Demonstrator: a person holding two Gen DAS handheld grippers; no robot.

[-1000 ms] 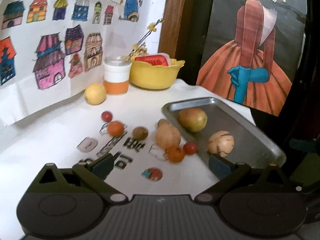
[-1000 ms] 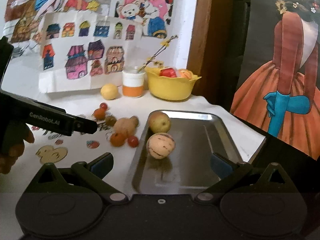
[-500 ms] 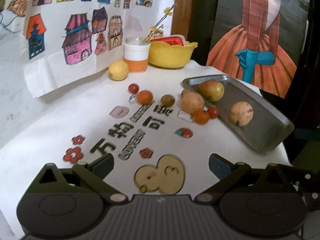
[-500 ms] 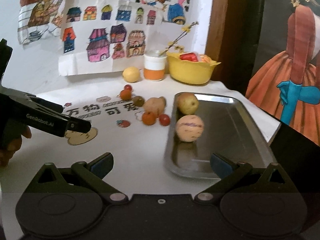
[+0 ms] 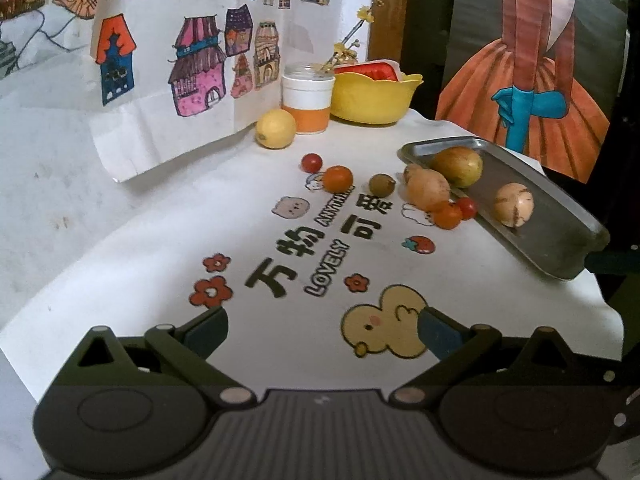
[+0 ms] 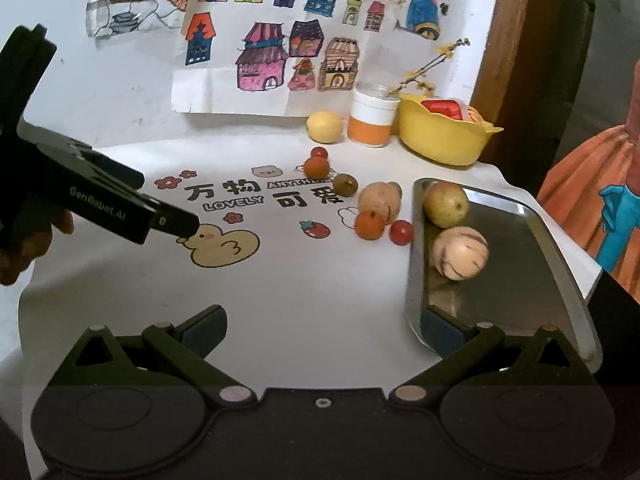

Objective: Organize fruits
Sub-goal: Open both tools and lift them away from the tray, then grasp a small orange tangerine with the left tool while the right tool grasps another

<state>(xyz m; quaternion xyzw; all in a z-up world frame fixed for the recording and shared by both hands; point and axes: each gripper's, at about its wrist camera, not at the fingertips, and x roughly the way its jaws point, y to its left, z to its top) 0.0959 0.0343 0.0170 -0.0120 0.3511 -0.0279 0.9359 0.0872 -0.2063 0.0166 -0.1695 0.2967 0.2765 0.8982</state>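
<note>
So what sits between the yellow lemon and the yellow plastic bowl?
In both views, a white-and-orange jar stands between lemon and bowl, holding a flower sprig.

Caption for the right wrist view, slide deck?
Open right hand-held gripper faces tray holding two fruits; others lie loose on tablecloth.

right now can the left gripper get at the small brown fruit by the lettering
Probably yes: the left gripper is open and empty, and only bare printed cloth lies between it and the small brown fruit, which sits apart from its neighbours.

Yellow bowl (image 6: 444, 142); silver tray (image 6: 560, 264); striped, perhaps beige, melon (image 6: 460, 253).
</note>
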